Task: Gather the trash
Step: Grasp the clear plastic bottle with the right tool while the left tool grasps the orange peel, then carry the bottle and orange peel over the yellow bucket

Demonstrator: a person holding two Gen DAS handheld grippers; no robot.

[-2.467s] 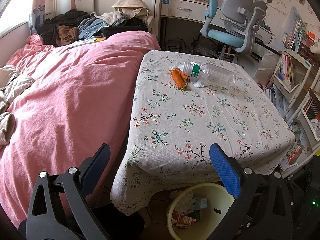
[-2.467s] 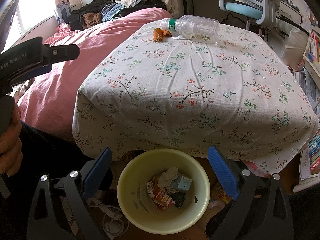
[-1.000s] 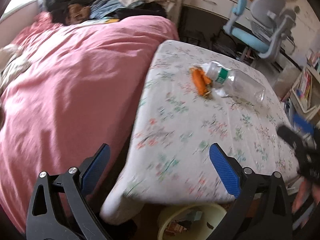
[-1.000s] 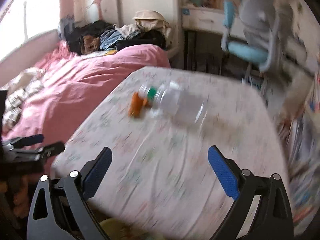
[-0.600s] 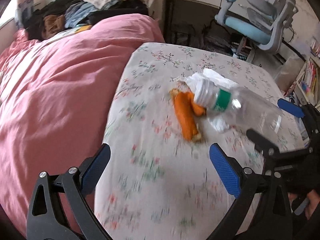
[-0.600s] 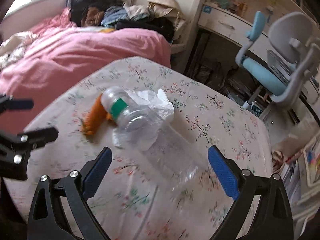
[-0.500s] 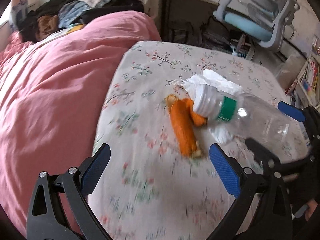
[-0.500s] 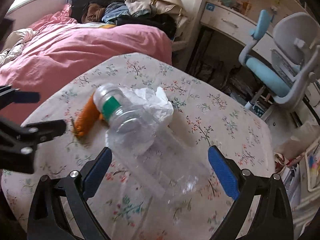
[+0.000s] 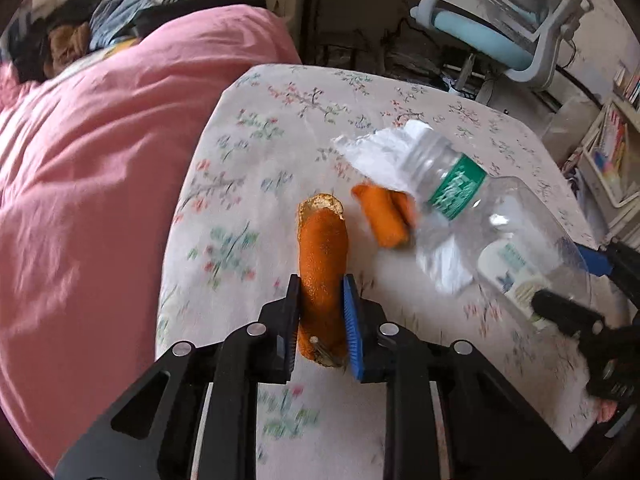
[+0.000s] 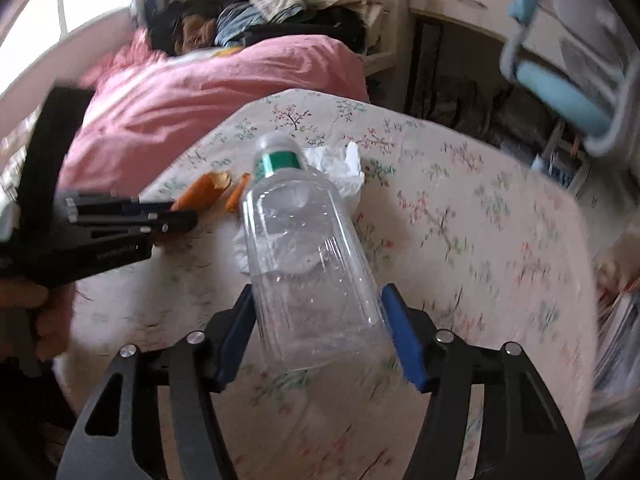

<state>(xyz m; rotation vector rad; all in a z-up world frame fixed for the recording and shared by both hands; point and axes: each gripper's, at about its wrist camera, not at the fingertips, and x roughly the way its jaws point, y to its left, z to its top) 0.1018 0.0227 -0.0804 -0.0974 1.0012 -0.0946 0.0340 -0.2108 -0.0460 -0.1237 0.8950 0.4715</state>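
A long orange peel [image 9: 322,248] lies on the flowered tablecloth [image 9: 280,128]. My left gripper [image 9: 321,284] is closing and its pads press the peel's near end from both sides. A smaller orange peel [image 9: 382,216] and a crumpled white tissue [image 9: 380,156] lie just beyond, partly under the neck of a clear plastic bottle [image 10: 304,232] with a green label. My right gripper [image 10: 318,296] is closing around the bottle's base, both pads touching its sides. The left gripper [image 10: 188,216] shows at the left in the right wrist view, and the right gripper [image 9: 558,278] at the right in the left wrist view.
A bed with a pink quilt [image 9: 100,160] touches the table's left side, with clothes [image 10: 260,16] piled at its head. A blue and grey office chair [image 9: 500,20] stands behind the table. Shelves with books [image 9: 612,152] are at the right. A hand [image 10: 48,312] holds the left gripper.
Both grippers have come in over the table. The left jaws went from wide open to shut on the long peel. The right jaws have narrowed onto the bottle's base.
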